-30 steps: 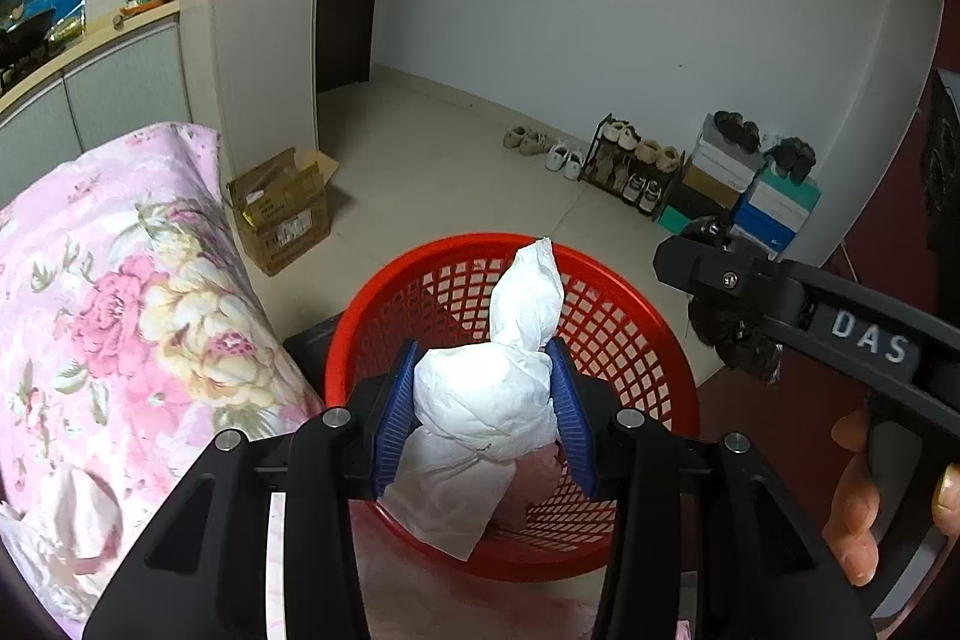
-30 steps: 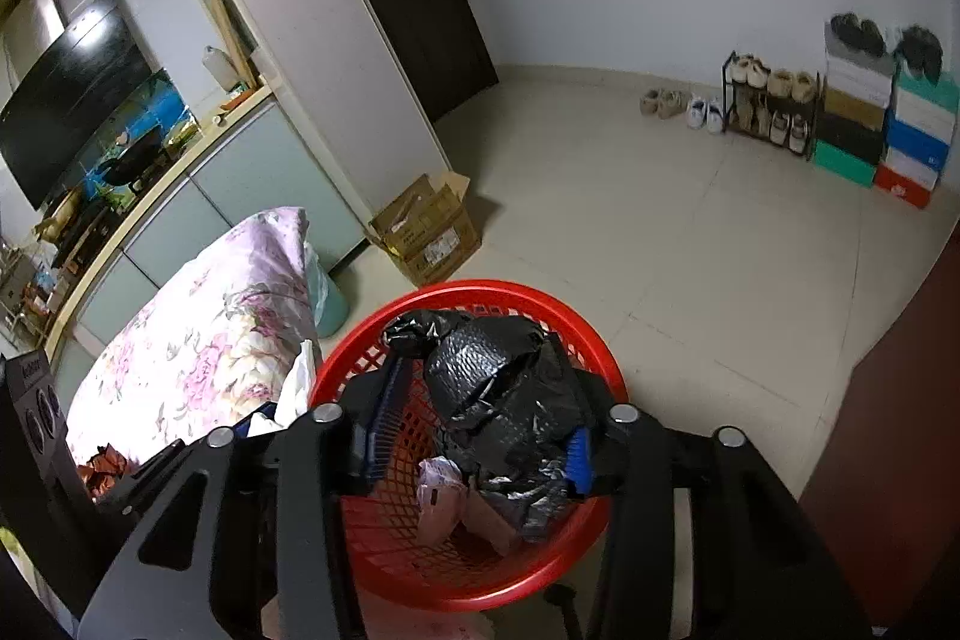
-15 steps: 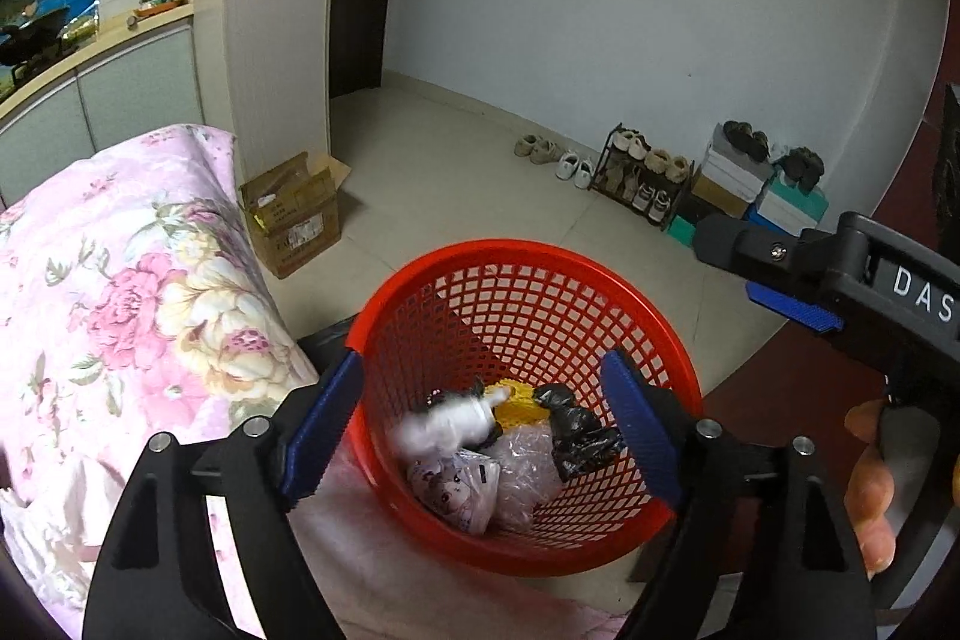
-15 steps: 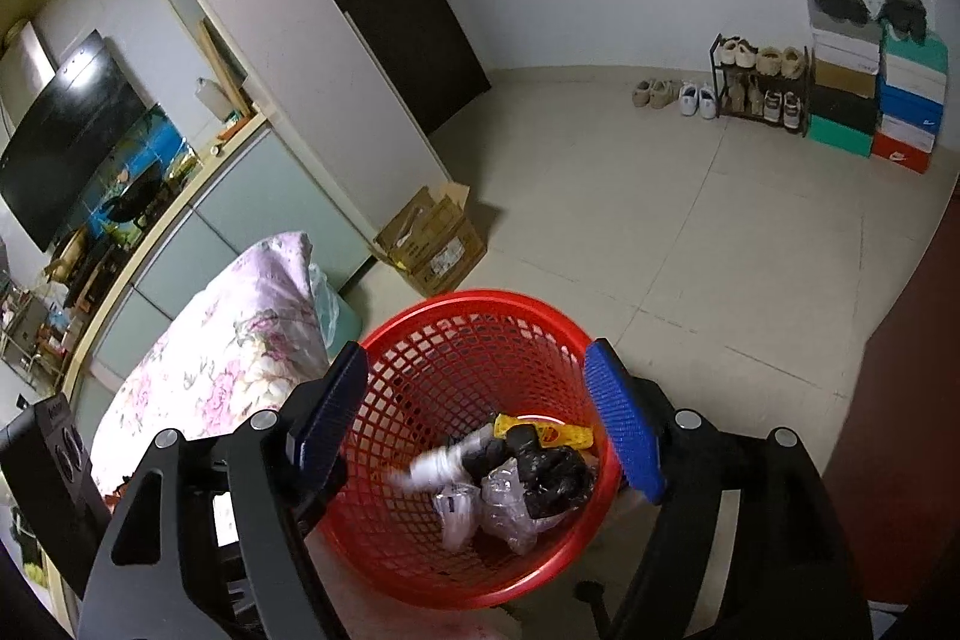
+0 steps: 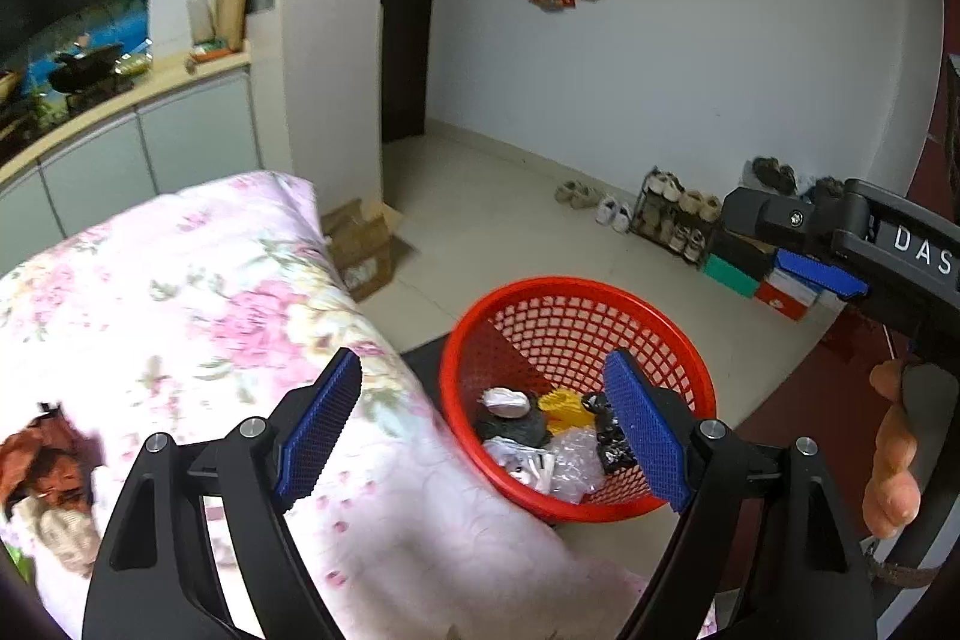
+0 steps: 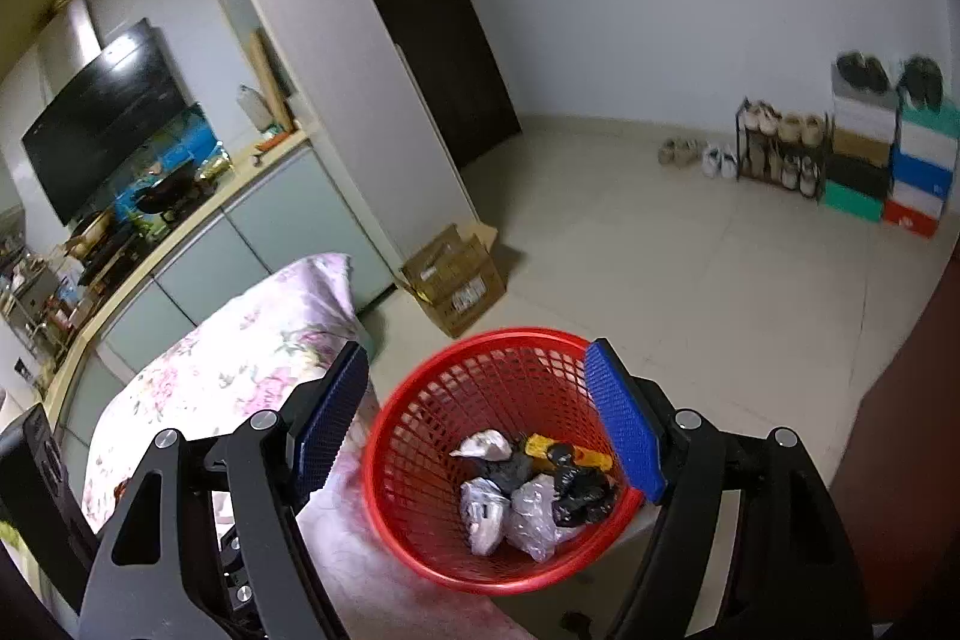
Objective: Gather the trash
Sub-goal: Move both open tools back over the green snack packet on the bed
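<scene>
A red mesh basket point(image 5: 576, 283) point(image 6: 498, 337) stands on the floor beside a floral-covered surface. In it lie a white wad point(image 5: 507, 400) point(image 6: 483, 445), a black bag point(image 5: 612, 436) point(image 6: 579, 484), a yellow item point(image 5: 561, 406) point(image 6: 570, 451) and clear plastic point(image 5: 573, 466) point(image 6: 534, 514). My left gripper point(image 5: 483, 370) hangs open above the basket's left side, with nothing between its blue pads. Over the basket my right gripper point(image 6: 475, 358) is open too and holds nothing. In the left wrist view, brown and white crumpled stuff point(image 5: 42, 454) lies on the floral cloth.
The pink floral cloth point(image 5: 210, 310) point(image 6: 240, 358) fills the left. A cardboard box point(image 5: 366, 244) point(image 6: 456, 280) sits on the tiled floor behind the basket. A shoe rack point(image 5: 672, 214) point(image 6: 780, 148) and stacked shoe boxes point(image 6: 918, 172) line the far wall. A hand point(image 5: 894, 460) grips the right tool.
Both grippers opened: the white bag left the left one and the black bag left the right one, and both now lie in the basket. Both grippers rose and drew back.
</scene>
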